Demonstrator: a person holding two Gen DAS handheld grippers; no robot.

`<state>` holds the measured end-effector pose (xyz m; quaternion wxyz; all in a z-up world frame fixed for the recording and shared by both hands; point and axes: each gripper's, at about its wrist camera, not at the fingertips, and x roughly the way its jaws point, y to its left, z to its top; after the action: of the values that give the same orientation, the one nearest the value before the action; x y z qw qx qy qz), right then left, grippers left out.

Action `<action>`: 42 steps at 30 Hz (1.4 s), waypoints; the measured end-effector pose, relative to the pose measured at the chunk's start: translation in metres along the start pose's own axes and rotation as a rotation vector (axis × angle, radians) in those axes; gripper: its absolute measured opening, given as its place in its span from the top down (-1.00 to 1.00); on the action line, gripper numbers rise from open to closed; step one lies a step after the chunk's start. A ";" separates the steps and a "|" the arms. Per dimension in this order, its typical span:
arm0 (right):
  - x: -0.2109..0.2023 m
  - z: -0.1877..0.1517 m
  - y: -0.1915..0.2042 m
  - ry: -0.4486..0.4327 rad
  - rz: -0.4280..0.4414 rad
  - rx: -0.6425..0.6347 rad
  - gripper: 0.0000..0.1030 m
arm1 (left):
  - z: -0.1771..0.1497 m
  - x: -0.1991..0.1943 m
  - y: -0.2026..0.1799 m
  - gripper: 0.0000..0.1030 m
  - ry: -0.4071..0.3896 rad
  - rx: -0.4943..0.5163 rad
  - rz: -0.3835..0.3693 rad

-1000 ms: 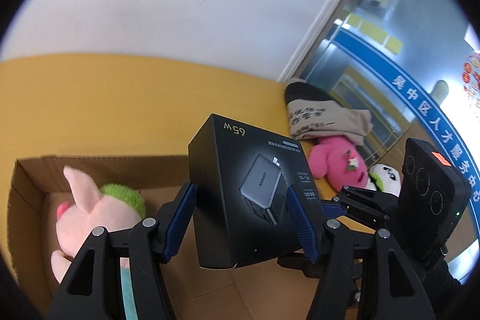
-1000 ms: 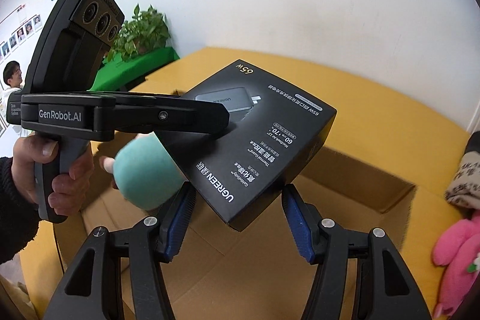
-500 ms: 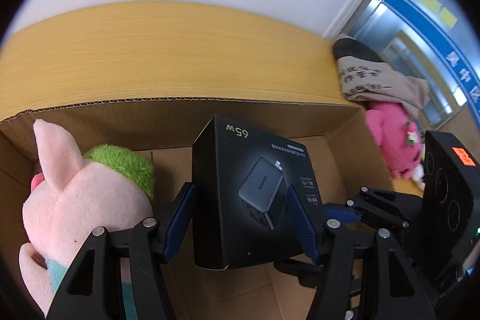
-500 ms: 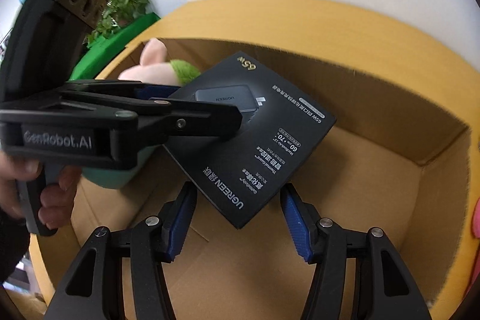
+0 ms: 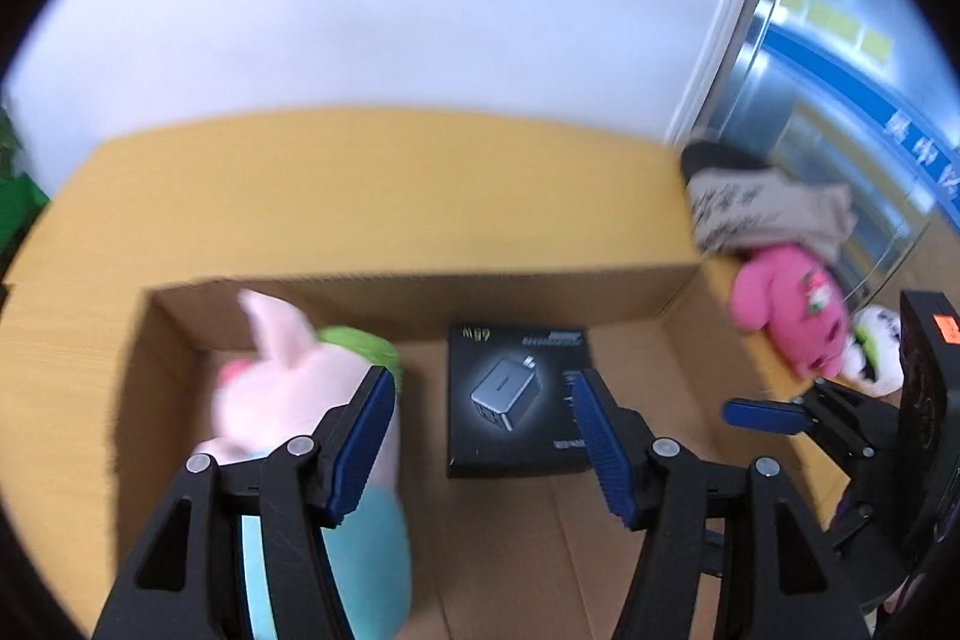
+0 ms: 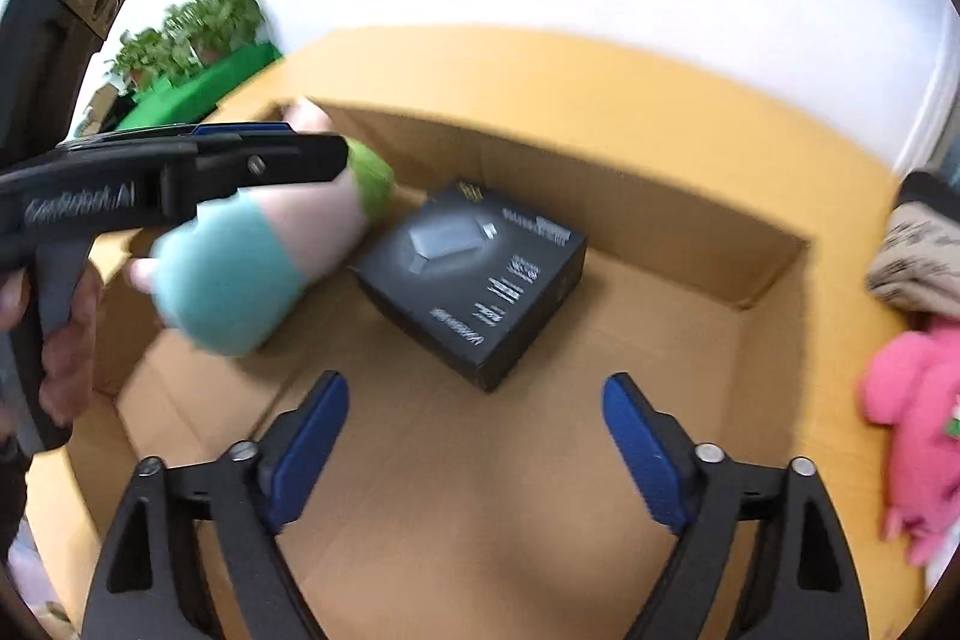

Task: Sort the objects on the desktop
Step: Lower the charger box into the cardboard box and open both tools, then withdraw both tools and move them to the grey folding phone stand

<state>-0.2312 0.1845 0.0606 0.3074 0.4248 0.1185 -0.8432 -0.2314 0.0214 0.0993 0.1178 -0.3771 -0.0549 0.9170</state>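
A black charger box [image 5: 516, 400] lies flat on the floor of the open cardboard box [image 5: 480, 280]; it also shows in the right wrist view [image 6: 474, 280]. A pink pig plush [image 5: 288, 400] with a green tuft and teal bottom lies to its left in the cardboard box [image 6: 660, 214]. My left gripper [image 5: 483, 436] is open and empty above the charger box. My right gripper [image 6: 474, 436] is open and empty, above the carton floor just in front of the charger box.
On the yellow table [image 5: 360, 184] to the right of the carton lie a pink plush [image 5: 786, 316], a white plush [image 5: 876, 340] and a beige printed cloth [image 5: 762, 208]. A green plant [image 6: 192, 22] stands at the far left.
Both grippers opened and let go of the charger box, which now lies flat in the carton. Both grippers have pulled back and up from it.
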 end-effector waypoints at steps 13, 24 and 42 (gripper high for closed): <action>-0.152 -0.072 0.099 -0.301 -0.028 0.074 0.88 | -0.091 -0.148 -0.042 0.91 -0.132 0.040 0.099; -0.179 -0.110 0.130 -0.318 -0.102 0.130 -0.99 | -0.135 -0.195 -0.058 -0.78 -0.218 0.069 0.212; -0.178 -0.124 0.135 -0.269 -0.112 0.154 -0.99 | -0.155 -0.200 -0.055 -0.78 -0.187 0.051 0.221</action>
<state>0.0129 0.2104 0.1337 0.2395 0.3231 0.0348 -0.9149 0.0248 0.0245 0.1353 0.0199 -0.2904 -0.0002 0.9567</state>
